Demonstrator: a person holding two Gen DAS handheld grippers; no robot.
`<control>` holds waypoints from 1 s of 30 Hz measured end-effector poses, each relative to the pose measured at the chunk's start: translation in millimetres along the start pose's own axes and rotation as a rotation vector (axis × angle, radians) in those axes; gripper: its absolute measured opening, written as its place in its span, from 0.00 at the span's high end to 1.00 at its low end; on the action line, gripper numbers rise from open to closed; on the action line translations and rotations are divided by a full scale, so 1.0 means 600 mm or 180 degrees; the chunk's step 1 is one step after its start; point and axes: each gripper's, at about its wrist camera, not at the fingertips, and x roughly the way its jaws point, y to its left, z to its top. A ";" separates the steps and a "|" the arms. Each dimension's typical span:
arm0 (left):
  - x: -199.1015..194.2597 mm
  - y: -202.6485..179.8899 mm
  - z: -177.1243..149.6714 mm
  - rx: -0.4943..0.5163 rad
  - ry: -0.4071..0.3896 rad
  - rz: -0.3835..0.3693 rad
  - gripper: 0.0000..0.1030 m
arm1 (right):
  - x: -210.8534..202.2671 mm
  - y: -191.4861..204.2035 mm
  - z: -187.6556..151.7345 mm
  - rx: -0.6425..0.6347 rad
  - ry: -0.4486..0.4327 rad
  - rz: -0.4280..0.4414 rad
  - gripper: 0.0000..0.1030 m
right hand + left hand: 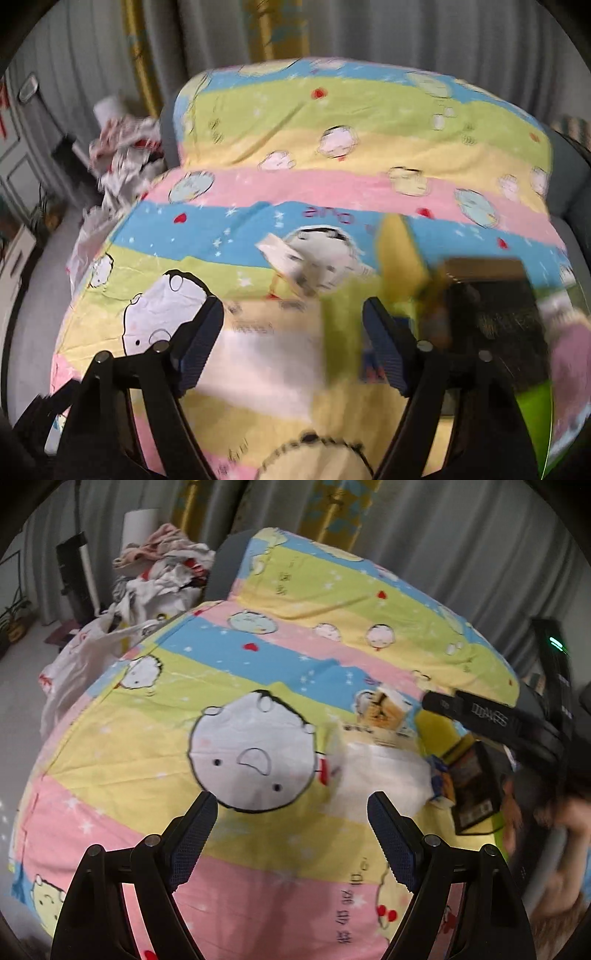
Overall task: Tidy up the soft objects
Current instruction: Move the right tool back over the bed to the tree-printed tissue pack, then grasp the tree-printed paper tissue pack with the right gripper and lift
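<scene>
A: What lies around your grippers?

B: A striped cartoon bedsheet [258, 664] covers the surface. On it sits a cluster of soft packets [388, 716]: a pale one, a yellow one, and a dark packet [472, 786] at the right edge. Off the far left corner you have a heap of clothes [162, 565] and a white plastic bag [74, 664]; grey curtains [461, 535] hang behind.

A: What does each view add?

B: Your left wrist view shows the right gripper [439, 701] reaching in from the right over the packets, with a blurred hand [554, 830] below it. Your right wrist view, heavily smeared, shows the packets [332, 295] directly ahead, a pale one just beyond the fingertips.

A: And the gripper poses?

B: Your left gripper [291, 808] tilts down over the sheet's round white face, jaws apart, nothing between them. Your right gripper [293, 317] also tilts down, jaws apart; the pads press on no packet.
</scene>
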 end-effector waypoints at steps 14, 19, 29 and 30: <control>0.009 0.036 0.014 -0.0124 0.0011 0.0079 0.19 | 0.123 0.032 0.051 -0.0283 0.0354 -0.0401 0.75; 0.005 0.027 0.011 -0.0068 -0.0018 0.0105 0.19 | 0.005 0.005 0.027 0.0094 -0.0073 0.0012 0.76; 0.007 -0.003 -0.008 0.0046 0.0063 0.0030 0.19 | -0.103 -0.062 -0.191 0.1135 0.0152 0.1211 0.75; 0.007 -0.006 -0.010 0.0056 0.0080 0.0017 0.19 | -0.095 -0.061 -0.206 0.1199 0.0239 0.1243 0.75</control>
